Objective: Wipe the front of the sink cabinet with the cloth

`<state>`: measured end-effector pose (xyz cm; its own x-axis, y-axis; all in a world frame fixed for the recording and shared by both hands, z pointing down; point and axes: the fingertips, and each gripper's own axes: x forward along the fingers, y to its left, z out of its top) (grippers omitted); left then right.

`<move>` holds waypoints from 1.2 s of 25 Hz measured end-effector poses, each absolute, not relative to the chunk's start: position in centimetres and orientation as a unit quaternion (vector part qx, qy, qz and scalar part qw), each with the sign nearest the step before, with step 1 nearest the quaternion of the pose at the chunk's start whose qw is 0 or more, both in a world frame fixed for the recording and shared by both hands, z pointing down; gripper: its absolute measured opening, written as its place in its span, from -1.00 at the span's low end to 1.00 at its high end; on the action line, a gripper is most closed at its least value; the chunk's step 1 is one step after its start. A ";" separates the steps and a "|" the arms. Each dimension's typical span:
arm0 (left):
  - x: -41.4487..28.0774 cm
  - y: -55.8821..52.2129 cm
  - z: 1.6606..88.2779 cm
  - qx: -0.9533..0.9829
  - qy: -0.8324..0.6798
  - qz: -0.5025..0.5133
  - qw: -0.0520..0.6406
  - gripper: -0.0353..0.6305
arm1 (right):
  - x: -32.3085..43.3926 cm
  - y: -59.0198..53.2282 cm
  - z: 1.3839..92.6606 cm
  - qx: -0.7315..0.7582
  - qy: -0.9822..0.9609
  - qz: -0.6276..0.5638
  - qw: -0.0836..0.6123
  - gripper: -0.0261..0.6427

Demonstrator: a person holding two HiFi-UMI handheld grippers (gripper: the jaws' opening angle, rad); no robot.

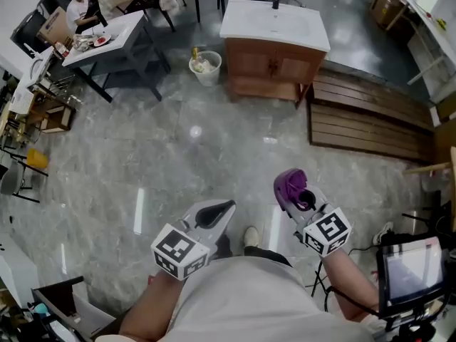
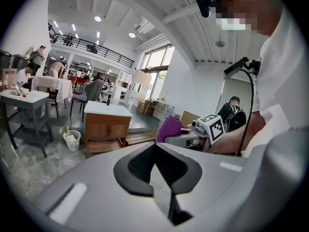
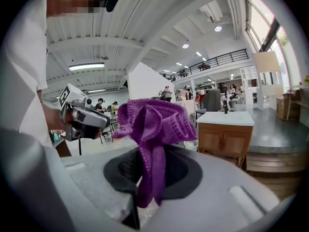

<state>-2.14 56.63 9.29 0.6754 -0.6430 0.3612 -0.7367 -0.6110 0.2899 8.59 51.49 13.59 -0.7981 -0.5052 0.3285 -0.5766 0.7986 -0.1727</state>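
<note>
The sink cabinet [image 1: 274, 63], brown wood with a white basin top, stands far ahead across the grey floor; its front doors face me. It also shows small in the left gripper view [image 2: 106, 129] and in the right gripper view [image 3: 224, 139]. My right gripper [image 1: 293, 191] is shut on a purple knitted cloth [image 1: 288, 182], which bunches above the jaws and hangs down between them [image 3: 154, 124]. My left gripper [image 1: 226, 206] is held low beside it, shut with nothing in its jaws [image 2: 155, 151]. Both grippers are well short of the cabinet.
A white bin [image 1: 205, 68] stands left of the cabinet. A slatted wooden platform [image 1: 370, 116] lies to its right. A grey table [image 1: 107, 41] with a seated person is at far left. A screen on a stand [image 1: 410, 269] is near my right elbow.
</note>
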 end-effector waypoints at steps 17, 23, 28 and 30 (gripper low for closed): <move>-13.8 27.4 16.9 0.933 -0.241 0.152 0.220 -0.88 | -3.7 20.2 22.0 0.380 -0.893 0.185 0.157 -0.70; -14.9 18.8 20.0 0.941 -0.220 0.153 0.208 -0.88 | -7.6 9.6 26.8 0.384 -0.890 0.185 0.160 -0.70; -13.4 12.0 24.2 0.935 -0.234 0.136 0.229 -0.88 | -9.6 0.1 33.6 0.375 -0.894 0.197 0.147 -0.70; -12.8 9.0 26.2 0.932 -0.242 0.130 0.235 -0.88 | -10.5 -3.9 37.0 0.369 -0.896 0.199 0.145 -0.70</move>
<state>-12.84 9.01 26.23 0.8489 -0.3903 0.3564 -0.5126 -0.7726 0.3747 -10.47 -3.89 36.96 -0.6850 -0.6038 0.4076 -0.7196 0.6482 -0.2490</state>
